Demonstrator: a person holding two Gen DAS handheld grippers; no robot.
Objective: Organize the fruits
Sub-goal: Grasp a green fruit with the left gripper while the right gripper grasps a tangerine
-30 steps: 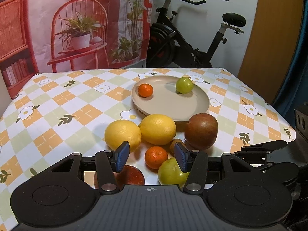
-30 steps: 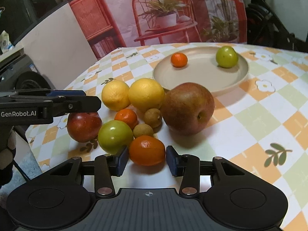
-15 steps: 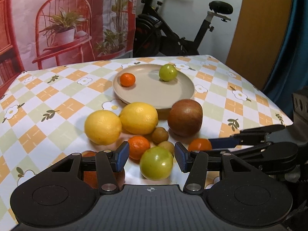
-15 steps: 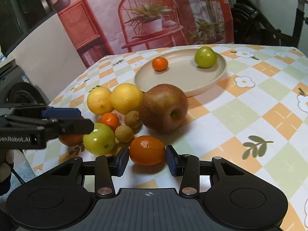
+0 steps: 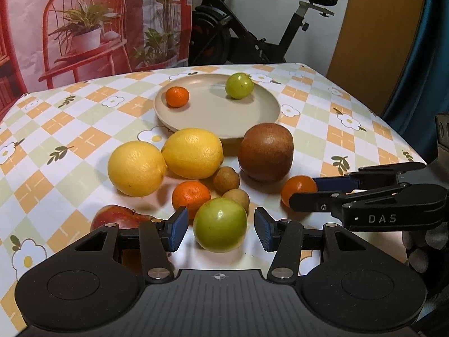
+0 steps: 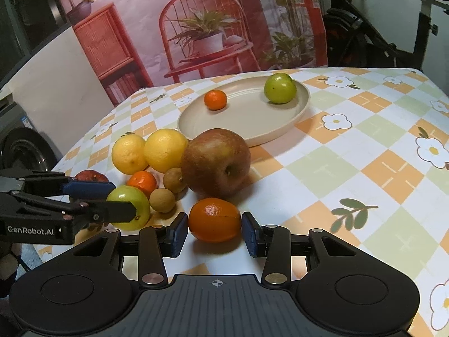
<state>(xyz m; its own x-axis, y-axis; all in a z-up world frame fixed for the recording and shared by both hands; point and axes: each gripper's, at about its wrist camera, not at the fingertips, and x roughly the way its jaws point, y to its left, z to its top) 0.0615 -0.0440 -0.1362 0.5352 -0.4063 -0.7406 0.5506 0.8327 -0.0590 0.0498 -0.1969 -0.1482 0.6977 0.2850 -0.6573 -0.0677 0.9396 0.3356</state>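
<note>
My left gripper (image 5: 220, 231) stands open around a green fruit (image 5: 220, 224) on the tablecloth, a narrow gap showing at each blue pad. My right gripper (image 6: 214, 230) is shut on an orange mandarin (image 6: 214, 219), both pads against its sides, low over the table. In the left wrist view that mandarin (image 5: 297, 188) shows at the tips of the right gripper (image 5: 303, 191). A beige plate (image 5: 213, 112) further back holds a small mandarin (image 5: 176, 97) and a green fruit (image 5: 239, 85).
Between the grippers and the plate lie two lemons (image 5: 136, 168) (image 5: 193, 153), a big brown apple (image 5: 266, 151), a small mandarin (image 5: 190, 198), two brown longans (image 5: 226, 179) and a red apple (image 5: 118, 219). The table's edge (image 5: 393, 129) runs at the right; an exercise bike stands behind.
The left gripper has shifted and sunk, so the green fruit now sits between its fingers instead of the small mandarin. The right gripper moved sideways, the mandarin staying between its pads.
</note>
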